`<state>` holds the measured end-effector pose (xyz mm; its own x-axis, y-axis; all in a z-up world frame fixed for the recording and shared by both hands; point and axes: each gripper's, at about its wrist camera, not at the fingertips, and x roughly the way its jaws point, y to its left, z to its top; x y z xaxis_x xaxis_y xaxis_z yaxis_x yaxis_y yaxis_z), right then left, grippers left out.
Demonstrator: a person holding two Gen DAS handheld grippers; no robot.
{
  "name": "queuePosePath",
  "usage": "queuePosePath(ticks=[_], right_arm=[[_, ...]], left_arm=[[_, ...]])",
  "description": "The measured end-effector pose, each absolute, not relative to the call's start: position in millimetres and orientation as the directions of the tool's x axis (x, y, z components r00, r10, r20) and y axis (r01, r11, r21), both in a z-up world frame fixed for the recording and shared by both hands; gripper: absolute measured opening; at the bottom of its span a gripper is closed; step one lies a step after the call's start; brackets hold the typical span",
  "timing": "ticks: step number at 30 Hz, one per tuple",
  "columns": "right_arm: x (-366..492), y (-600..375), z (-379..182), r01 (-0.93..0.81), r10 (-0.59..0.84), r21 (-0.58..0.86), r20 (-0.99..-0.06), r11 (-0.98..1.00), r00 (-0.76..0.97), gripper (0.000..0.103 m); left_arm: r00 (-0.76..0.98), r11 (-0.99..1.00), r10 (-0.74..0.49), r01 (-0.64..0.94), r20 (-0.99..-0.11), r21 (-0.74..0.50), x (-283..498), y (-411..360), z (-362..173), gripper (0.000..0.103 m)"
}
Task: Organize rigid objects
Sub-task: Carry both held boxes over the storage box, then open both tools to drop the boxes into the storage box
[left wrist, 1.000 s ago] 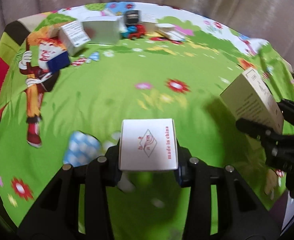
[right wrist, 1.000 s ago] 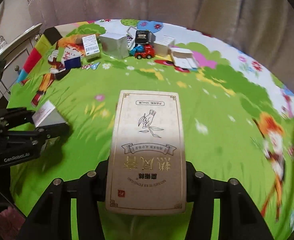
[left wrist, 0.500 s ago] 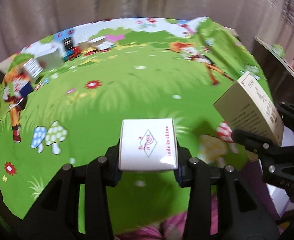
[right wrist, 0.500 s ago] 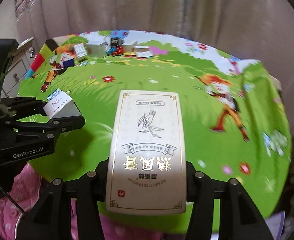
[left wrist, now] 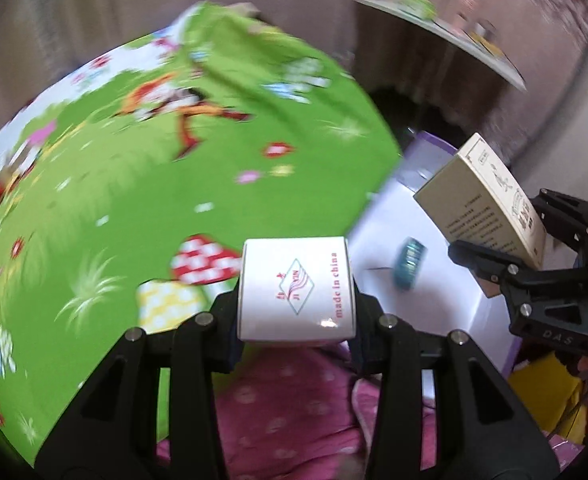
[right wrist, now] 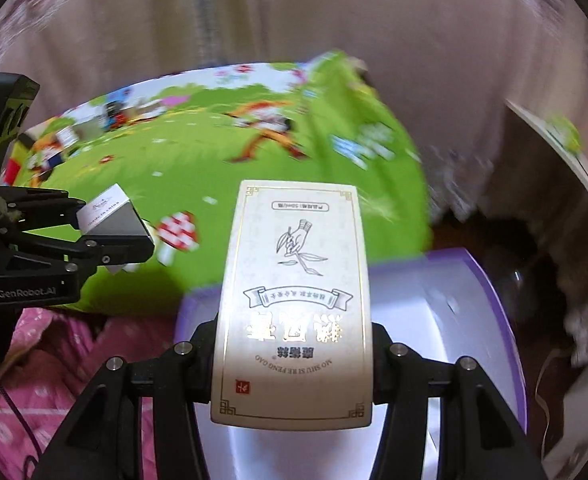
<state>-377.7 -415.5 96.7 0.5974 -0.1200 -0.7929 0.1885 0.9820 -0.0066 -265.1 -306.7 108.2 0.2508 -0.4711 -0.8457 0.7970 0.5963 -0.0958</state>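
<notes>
Left gripper [left wrist: 295,292] is pinching a small white box [left wrist: 295,286] with a red diamond logo and "made in china" printed up its side, fingers clamped on both flanks. Right gripper [right wrist: 294,344] is clamped on a tall cream box [right wrist: 294,304] with gold lettering and a line drawing of a hand holding a sprig. In the left wrist view that cream box sits out at 3 o'clock, over a white bin with a purple rim [left wrist: 433,148]; something small and teal [left wrist: 407,260] lies inside, too blurry to name. In the right wrist view the bin [right wrist: 493,280] is right under the cream box. The green cartoon sheet [left wrist: 134,200] fills 9 to 12 o'clock, with more boxes [right wrist: 126,114] smeared at its far edge. Pink fabric [left wrist: 286,400] is at 6 o'clock.
</notes>
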Motion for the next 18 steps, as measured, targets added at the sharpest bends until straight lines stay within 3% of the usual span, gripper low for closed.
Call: queuePosePath(ticks=[8,15,16,18], right_arm=[[-439.7,-469.5,71.8,0.357,-0.235,-0.045,-0.829,0.933,0.507,0.052],[-454.1,-490.1,67.6,0.424,-0.294,-0.086,-0.84,0.901,0.455,0.053],[-455.4,-492.6,66.6,0.438,-0.299,-0.087,-0.844,0.895,0.444,0.053],[-458.2,-495.8,64.2,0.455,-0.282,-0.064,-0.858,0.888,0.429,0.059]], left_arm=[[0.17,0.418,-0.454,0.907,-0.874,-0.041,-326.6,-371.8,93.7,0.045],[0.038,0.253,-0.498,0.962,-0.867,-0.104,-363.5,-385.3,88.1,0.047],[0.018,0.235,-0.504,0.965,-0.863,-0.117,-366.2,-385.5,88.0,0.049],[0.025,0.241,-0.517,0.963,-0.856,-0.117,-365.9,-382.2,90.1,0.066]])
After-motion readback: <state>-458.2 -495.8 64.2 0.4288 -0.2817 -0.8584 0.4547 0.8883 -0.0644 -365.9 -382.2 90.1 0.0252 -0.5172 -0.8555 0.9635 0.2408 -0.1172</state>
